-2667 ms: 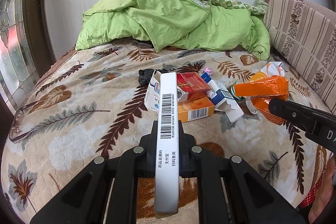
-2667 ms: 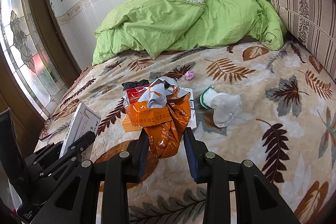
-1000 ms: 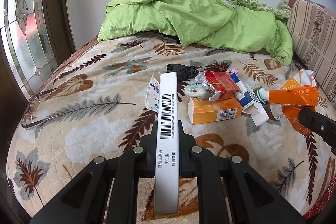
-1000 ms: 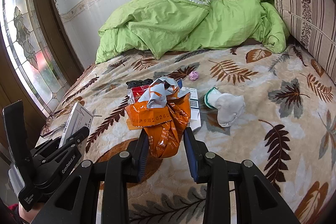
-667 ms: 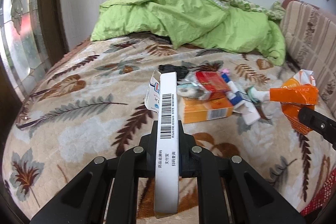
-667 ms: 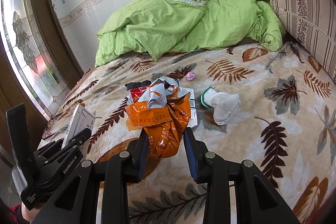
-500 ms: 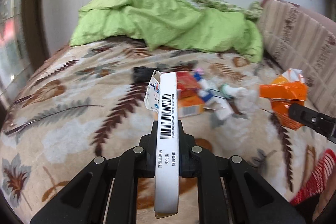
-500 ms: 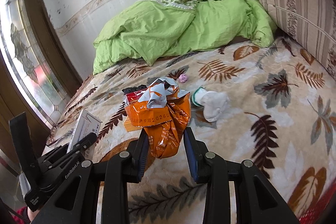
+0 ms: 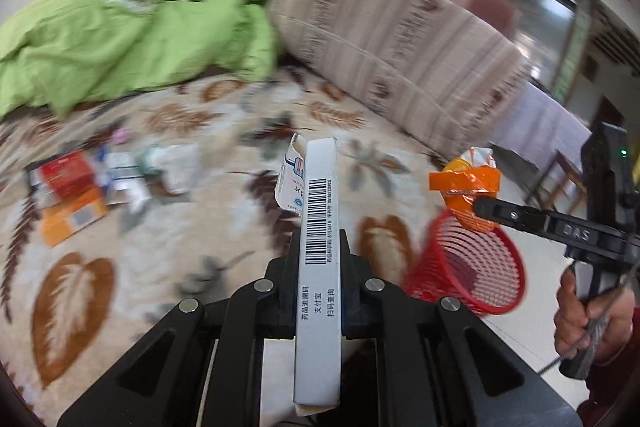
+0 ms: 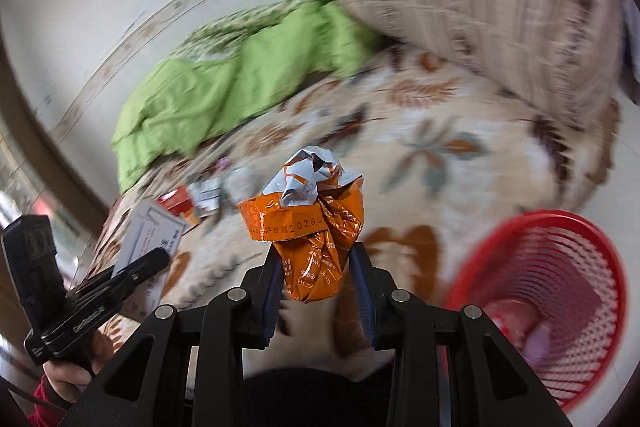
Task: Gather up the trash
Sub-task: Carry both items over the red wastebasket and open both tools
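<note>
A: Left hand-held gripper is clamped on the edges of the box, which stands out long past the fingers; right hand-held gripper pinches the low end of the wrapper, and its crumpled top bulges free above.

B: And the bin?

A: On the floor, right of the bed; in the left view the wrapper hangs near its far rim; the box is left of it, over the bed edge.

B: Risks?

A: Let go now and the box likely lands on the bed; the light wrapper could clip the rim and fall outside; more litter lies far left.
</note>
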A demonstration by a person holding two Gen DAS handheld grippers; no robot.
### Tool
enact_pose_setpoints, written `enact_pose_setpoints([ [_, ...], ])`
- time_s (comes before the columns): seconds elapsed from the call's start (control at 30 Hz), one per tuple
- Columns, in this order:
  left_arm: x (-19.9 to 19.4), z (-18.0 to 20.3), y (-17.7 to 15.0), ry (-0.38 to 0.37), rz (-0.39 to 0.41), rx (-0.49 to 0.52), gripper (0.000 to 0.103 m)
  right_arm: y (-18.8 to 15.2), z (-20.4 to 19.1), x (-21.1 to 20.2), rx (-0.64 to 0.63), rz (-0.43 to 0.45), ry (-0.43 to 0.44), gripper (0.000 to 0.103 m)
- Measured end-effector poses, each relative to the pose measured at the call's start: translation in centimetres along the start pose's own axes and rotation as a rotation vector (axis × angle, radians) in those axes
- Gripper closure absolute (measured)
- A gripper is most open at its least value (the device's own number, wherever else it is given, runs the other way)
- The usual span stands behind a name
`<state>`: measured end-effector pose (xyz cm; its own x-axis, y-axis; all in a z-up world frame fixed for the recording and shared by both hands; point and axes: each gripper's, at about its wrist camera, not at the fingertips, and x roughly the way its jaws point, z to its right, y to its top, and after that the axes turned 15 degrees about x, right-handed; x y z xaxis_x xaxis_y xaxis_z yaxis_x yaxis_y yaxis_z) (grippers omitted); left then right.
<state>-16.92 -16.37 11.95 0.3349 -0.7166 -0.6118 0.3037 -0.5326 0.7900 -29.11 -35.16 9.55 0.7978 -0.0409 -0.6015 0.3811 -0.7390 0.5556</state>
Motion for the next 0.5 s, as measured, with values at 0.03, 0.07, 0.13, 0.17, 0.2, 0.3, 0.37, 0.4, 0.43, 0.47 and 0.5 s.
enact_pose_setpoints([
  [0.03, 0.7, 1.7, 0.7, -0.043, -0.005, 0.021, 0.09, 0.5, 1.8, -1.3, 0.027, 0.021, -0.028, 0.068],
  [0.07, 1.5, 3.2, 1.4, -0.084, -0.009, 0.037, 0.091, 0.9, 3.4, -2.5, 0.051, 0.042, -0.055, 0.068],
  [0.13, 2.9, 6.2, 2.6, -0.154, -0.019, 0.076, 0.091, 1.5, 5.9, -4.6, 0.092, 0.068, -0.093, 0.068],
  [0.17, 3.5, 7.6, 3.2, -0.179, -0.022, 0.092, 0.09, 1.7, 7.1, -5.5, 0.112, 0.08, -0.111, 0.068],
  [0.2, 4.3, 9.0, 3.7, -0.208, -0.027, 0.105, 0.09, 1.7, 7.9, -6.3, 0.125, 0.092, -0.126, 0.068],
  [0.3, 6.5, 12.8, 5.2, -0.3, -0.053, 0.146, 0.09, 2.0, 10.5, -8.0, 0.165, 0.115, -0.167, 0.068],
  [0.37, 8.0, 15.0, 5.8, -0.323, -0.071, 0.16, 0.09, 2.2, 12.0, -8.5, 0.198, 0.121, -0.184, 0.068],
  [0.4, 8.8, 15.8, 6.0, -0.334, -0.084, 0.169, 0.09, 2.2, 12.6, -8.6, 0.207, 0.121, -0.191, 0.068],
  [0.43, 9.6, 16.6, 6.2, -0.337, -0.095, 0.173, 0.09, 2.3, 13.2, -8.6, 0.216, 0.122, -0.205, 0.068],
  [0.47, 10.2, 17.2, 6.4, -0.334, -0.107, 0.174, 0.085, 2.2, 13.6, -8.7, 0.219, 0.124, -0.214, 0.065],
  [0.5, 10.9, 17.7, 6.5, -0.333, -0.12, 0.174, 0.071, 2.2, 14.1, -8.6, 0.223, 0.125, -0.228, 0.065],
])
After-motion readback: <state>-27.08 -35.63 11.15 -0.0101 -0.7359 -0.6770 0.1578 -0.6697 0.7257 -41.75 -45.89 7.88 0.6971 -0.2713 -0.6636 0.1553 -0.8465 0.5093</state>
